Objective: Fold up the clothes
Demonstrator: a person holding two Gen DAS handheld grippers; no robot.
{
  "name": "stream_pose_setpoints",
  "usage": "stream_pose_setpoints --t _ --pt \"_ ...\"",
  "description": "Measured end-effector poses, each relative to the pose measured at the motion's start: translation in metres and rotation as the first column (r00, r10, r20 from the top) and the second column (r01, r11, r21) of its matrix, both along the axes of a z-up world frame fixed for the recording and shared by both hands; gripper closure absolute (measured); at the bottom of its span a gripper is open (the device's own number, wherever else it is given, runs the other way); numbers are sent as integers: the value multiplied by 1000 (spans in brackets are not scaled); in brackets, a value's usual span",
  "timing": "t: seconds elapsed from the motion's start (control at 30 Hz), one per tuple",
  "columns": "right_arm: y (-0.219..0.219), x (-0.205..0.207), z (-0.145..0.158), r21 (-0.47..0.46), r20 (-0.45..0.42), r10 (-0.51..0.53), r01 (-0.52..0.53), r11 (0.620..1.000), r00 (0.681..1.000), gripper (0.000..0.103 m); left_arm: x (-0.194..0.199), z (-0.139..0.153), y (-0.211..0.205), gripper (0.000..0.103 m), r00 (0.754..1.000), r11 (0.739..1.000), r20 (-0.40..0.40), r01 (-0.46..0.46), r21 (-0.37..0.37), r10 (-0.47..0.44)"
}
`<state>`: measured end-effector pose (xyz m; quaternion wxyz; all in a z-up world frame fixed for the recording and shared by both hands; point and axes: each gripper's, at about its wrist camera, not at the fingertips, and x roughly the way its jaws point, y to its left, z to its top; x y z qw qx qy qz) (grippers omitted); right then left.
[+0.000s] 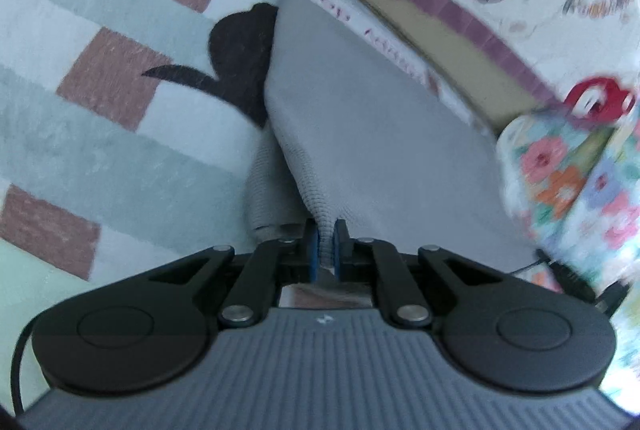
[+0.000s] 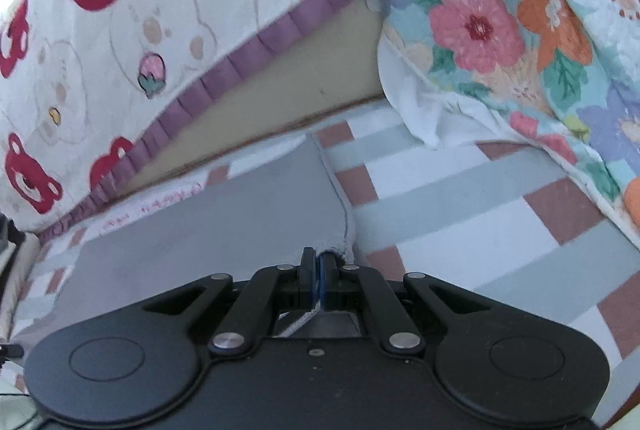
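Observation:
A grey knit garment [image 1: 360, 133] lies on a checked rug, stretched out ahead of both grippers. In the left wrist view my left gripper [image 1: 327, 244] is shut on a bunched edge of the garment, and the cloth rises in a ridge from the jaws. In the right wrist view the same grey garment [image 2: 240, 205] lies flat to the left, and my right gripper [image 2: 319, 276] is shut on its near right corner. A strip of cloth shows behind the jaws.
The rug [image 2: 460, 213] has green, white and brown checks and a dark shape [image 1: 240, 57]. A mattress with red bear print and purple trim [image 2: 140, 41] runs along the far side. A floral quilt [image 2: 520, 29] hangs down at the right.

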<state>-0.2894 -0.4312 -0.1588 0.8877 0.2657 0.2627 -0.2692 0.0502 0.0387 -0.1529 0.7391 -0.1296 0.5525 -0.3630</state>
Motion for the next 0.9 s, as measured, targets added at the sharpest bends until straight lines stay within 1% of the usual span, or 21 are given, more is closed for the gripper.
stream_pose_setpoints --t 0.03,0.1,0.23,0.37,0.43,0.5,0.6,0.7,0.77,0.83,0.9 --pt "-1 0 -5 5 -18 -2 2 1000 1000 100 -3 -3 -2 97 1000 999 13 11 31 -12" --pt "-1 1 -14 12 -47 -4 4 1000 999 100 -4 1 -3 97 999 999 27 18 28 -19" --pt "-1 0 -12 -5 -42 -1 1 1000 999 100 -6 9 -5 97 998 999 56 31 21 -32" --pt "3 4 16 -96 -28 25 -28 995 999 100 -7 18 -7 97 996 999 84 44 15 -45" --pt "5 5 29 -138 -22 40 -43 990 999 100 -5 29 -6 97 995 999 92 42 16 -44" --pt "9 3 42 -154 -22 62 -65 986 998 100 -5 36 -7 97 992 996 102 63 58 -69" --pt "21 -5 47 -164 -49 62 -69 984 997 100 -8 35 -3 97 992 993 69 103 62 -107" --pt "22 -13 30 -130 -89 39 -50 990 995 100 -10 17 2 97 995 992 4 98 74 -98" --pt "21 -16 16 -102 -114 17 -29 994 993 100 -11 4 2 97 995 991 -38 97 94 -94" --pt "22 -18 20 -107 -111 16 -28 994 994 100 -11 -1 0 97 995 990 -51 96 102 -91" --pt "24 -20 24 -113 -107 15 -27 993 994 100 -12 7 0 97 995 990 -23 98 98 -96"
